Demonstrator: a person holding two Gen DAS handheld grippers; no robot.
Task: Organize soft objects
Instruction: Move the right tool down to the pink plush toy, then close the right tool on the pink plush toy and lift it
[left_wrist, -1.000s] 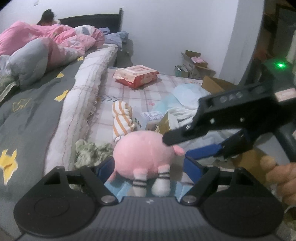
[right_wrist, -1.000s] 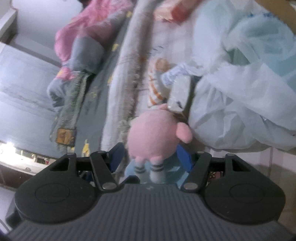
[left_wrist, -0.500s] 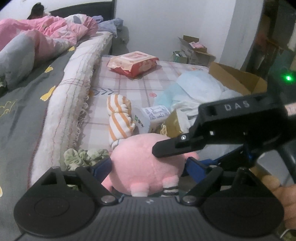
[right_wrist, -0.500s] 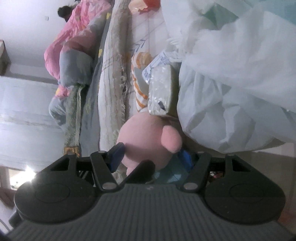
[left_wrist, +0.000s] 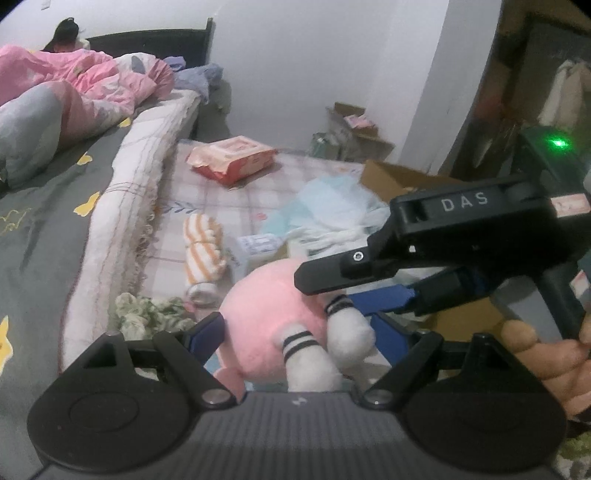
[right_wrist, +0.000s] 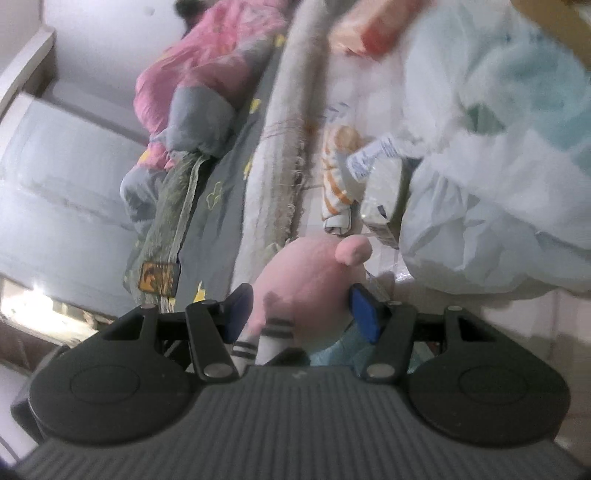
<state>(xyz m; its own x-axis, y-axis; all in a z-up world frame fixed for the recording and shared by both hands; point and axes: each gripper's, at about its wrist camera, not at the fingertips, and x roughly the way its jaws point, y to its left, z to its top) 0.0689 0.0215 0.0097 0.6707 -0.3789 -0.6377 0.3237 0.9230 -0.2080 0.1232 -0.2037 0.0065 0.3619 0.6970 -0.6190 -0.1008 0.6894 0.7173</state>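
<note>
A pink plush toy (left_wrist: 266, 317) with white, black-striped legs hangs just above the floor mat. My right gripper (left_wrist: 332, 291) reaches in from the right in the left wrist view, one black finger over the toy and a blue pad behind it. Through the right wrist camera, the toy (right_wrist: 306, 280) is squeezed between both blue pads of the right gripper (right_wrist: 301, 314), which is shut on it. My left gripper (left_wrist: 295, 332) stands wide around the same toy; its pads sit at the toy's sides without visibly squeezing it.
An orange-striped rolled cloth (left_wrist: 203, 247), a green patterned cloth (left_wrist: 147, 317), a red wipes pack (left_wrist: 231, 158) and pale plastic bags (left_wrist: 332, 206) lie on the checked mat. A cardboard box (left_wrist: 399, 177) stands behind them. At left, a person lies under a pink quilt (left_wrist: 74, 77) on the bed.
Both grippers dipped toward the mat and came back up with the toy. The toy's legs have swung from hanging down to pointing at the left camera.
</note>
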